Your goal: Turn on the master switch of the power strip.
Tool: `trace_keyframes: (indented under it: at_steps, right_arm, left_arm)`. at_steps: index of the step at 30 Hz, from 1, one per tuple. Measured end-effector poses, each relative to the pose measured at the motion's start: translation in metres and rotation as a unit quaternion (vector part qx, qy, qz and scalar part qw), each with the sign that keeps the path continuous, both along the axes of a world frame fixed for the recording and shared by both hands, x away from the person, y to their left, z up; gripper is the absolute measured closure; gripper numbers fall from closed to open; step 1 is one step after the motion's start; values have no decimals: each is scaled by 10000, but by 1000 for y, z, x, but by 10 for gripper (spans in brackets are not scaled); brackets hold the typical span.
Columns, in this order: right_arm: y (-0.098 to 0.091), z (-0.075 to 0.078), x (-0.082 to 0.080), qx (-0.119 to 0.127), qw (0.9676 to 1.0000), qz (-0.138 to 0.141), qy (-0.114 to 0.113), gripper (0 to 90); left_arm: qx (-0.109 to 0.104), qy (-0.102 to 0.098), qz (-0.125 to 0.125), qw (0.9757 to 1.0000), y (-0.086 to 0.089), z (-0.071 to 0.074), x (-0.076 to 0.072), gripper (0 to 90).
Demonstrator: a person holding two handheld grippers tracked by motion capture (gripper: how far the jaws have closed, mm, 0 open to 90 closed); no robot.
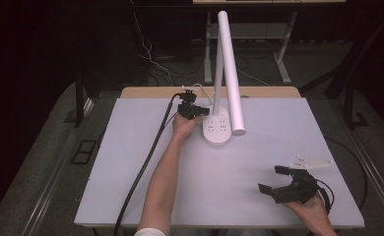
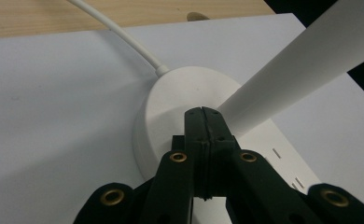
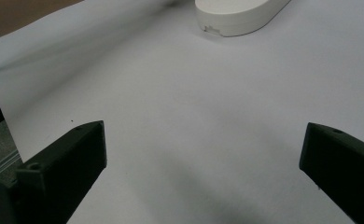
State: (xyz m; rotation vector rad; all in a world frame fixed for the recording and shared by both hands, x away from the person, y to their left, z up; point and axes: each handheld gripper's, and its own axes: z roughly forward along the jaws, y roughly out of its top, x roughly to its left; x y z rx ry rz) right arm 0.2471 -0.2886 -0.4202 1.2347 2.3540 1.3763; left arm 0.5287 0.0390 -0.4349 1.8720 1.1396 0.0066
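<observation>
A: Start at the left gripper [image 1: 206,111]. How do its jaws stand?

B: Pressed together, with nothing between them. In the left gripper view the joined tips [image 2: 203,122] sit at the rim of the white oval plastic lamp base with socket slots on top [image 2: 171,109]; whether they touch it I cannot tell. In the high view that gripper is just left of the base [image 1: 216,129], above frame centre.

A: What rises from the base?

B: A white post, and from its top a long white tube-shaped lamp head [image 1: 230,69] slants down toward the lower right, ending over the base's right edge. A thin white cord [image 2: 119,33] leaves the back of the base toward the upper left of the left gripper view, crossing onto the tan wooden strip [image 2: 54,16] along the far edge.

A: And the right gripper [image 1: 272,180]?

B: Spread wide, holding nothing. It sits in the lower right of the high view, near the front edge. In the right gripper view bare surface lies between the jaws, and the base [image 3: 238,16] shows at the top of the frame.

A: Open room?

B: The pale grey tabletop [image 1: 131,172] is bare across its left half and centre front. A black cable [image 1: 145,162] runs from the left gripper down to the front edge. A small flat white plate [image 1: 310,162] lies just behind the right gripper, near the right edge.
</observation>
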Motion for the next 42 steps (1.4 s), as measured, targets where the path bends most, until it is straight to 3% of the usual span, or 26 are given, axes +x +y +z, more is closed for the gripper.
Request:
trace_keyframes:
  at_steps: [11,14,21,24,28,31,37,39,40,42]
  right_arm:
    - [1,0,0,-23,10000,4,12,1]
    - [2,0,-1,-45,10000,23,-16,1]
    - [0,1,-1,-37,10000,3,-44,1]
    - [0,1,-2,-40,10000,-6,-44,1]
    - [0,1,-1,-33,10000,-6,-50,1]
    - [0,1,-1,-40,10000,-6,-52,1]
    - [0,1,-1,-29,10000,-34,-47,1]
    - [0,1,-1,-32,10000,-49,-45,1]
    - [-1,1,-1,-29,10000,-64,-29,1]
    - [-1,1,-1,-19,10000,-61,-51,1]
  left_arm:
    - [321,-146,-45,9994,-6,2,-3,900]
    - [188,34,-23,9998,-4,1,-1,900]
    - [302,17,-90,9995,-4,0,-1,900]
    - [161,123,-20,9998,-3,0,0,900]
    - [275,132,-133,9994,-2,2,0,900]
    - [189,157,-49,9997,-2,1,-1,900]
    - [324,-51,-103,9994,-3,5,-4,900]
    - [613,-186,-176,9978,-3,9,-5,900]
    - [659,-238,-180,9974,-2,10,-6,900]
    - [606,-296,-174,9976,0,14,-7,900]
